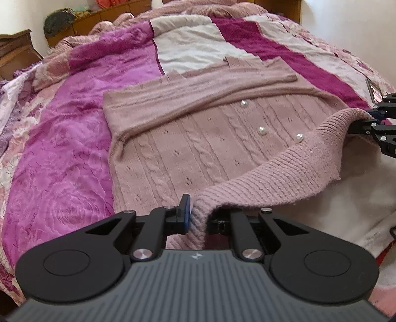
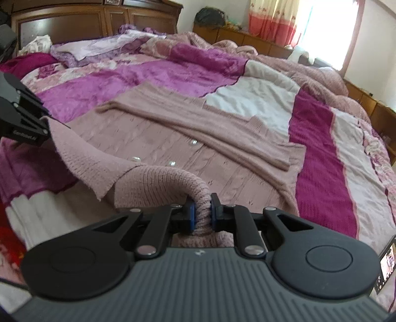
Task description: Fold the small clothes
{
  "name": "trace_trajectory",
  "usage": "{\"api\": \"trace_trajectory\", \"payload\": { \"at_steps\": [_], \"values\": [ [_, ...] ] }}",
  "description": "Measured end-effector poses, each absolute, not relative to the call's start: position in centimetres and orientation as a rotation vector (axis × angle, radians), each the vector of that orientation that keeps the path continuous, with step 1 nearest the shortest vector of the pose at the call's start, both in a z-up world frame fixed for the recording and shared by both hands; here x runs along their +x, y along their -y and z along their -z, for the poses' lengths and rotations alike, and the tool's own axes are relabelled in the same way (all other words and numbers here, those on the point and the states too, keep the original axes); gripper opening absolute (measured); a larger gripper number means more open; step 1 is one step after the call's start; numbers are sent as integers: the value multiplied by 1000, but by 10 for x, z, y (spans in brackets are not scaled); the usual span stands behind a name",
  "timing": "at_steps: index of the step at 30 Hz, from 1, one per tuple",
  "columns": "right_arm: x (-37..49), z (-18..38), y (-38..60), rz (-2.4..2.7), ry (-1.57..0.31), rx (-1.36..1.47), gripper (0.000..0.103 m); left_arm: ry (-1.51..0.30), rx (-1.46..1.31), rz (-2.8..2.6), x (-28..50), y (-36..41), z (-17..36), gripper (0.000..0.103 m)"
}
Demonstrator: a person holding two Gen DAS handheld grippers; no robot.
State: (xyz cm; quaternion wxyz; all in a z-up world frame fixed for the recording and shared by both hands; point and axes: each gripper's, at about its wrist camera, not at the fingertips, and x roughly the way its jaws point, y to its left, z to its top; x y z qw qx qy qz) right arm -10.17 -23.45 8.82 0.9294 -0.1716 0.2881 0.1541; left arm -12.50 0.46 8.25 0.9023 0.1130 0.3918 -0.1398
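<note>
A dusty-pink cable-knit sweater (image 1: 188,143) with pearl buttons lies spread on the bed, one sleeve folded across its chest. Its ribbed hem (image 1: 272,178) is lifted off the bed along the near edge. My left gripper (image 1: 198,220) is shut on one corner of that hem. My right gripper (image 2: 201,215) is shut on the other corner, the knit bunched between its blue pads. In the left wrist view the right gripper (image 1: 371,123) shows at the far right edge, and the left gripper (image 2: 42,123) shows at the left edge of the right wrist view. The sweater (image 2: 198,138) stretches away from both.
The bed is covered by a patchwork quilt (image 1: 61,148) in magenta, pink and white. A wooden headboard (image 2: 94,19) and low cabinets (image 2: 247,37) stand behind it, with a curtained window (image 2: 277,19) beyond. A phone screen (image 2: 387,262) sits at the lower right.
</note>
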Motion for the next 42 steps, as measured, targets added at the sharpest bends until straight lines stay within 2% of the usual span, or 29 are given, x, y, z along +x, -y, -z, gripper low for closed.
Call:
{"api": "trace_trajectory", "payload": {
  "at_steps": [8,27,29,31,36,42],
  "values": [
    [-89,-102,236,-273,-521,-306,14,-716,153,240,-112,-7,-99,10],
    [-20,-130,239,-189,-396,-237,14,-572,73,177,-23,-4,-156,8],
    [-10,-137,240,-181,-377,-226,9,-551,74,170,-10,-2,-166,8],
    [1,-143,242,-176,-367,-212,9,-520,80,164,5,2,-175,8],
    [40,-134,246,-218,-446,-178,9,-501,96,164,44,11,-185,8],
    [83,-88,252,-217,-613,-195,12,-641,98,156,80,15,-147,8]
  ]
}}
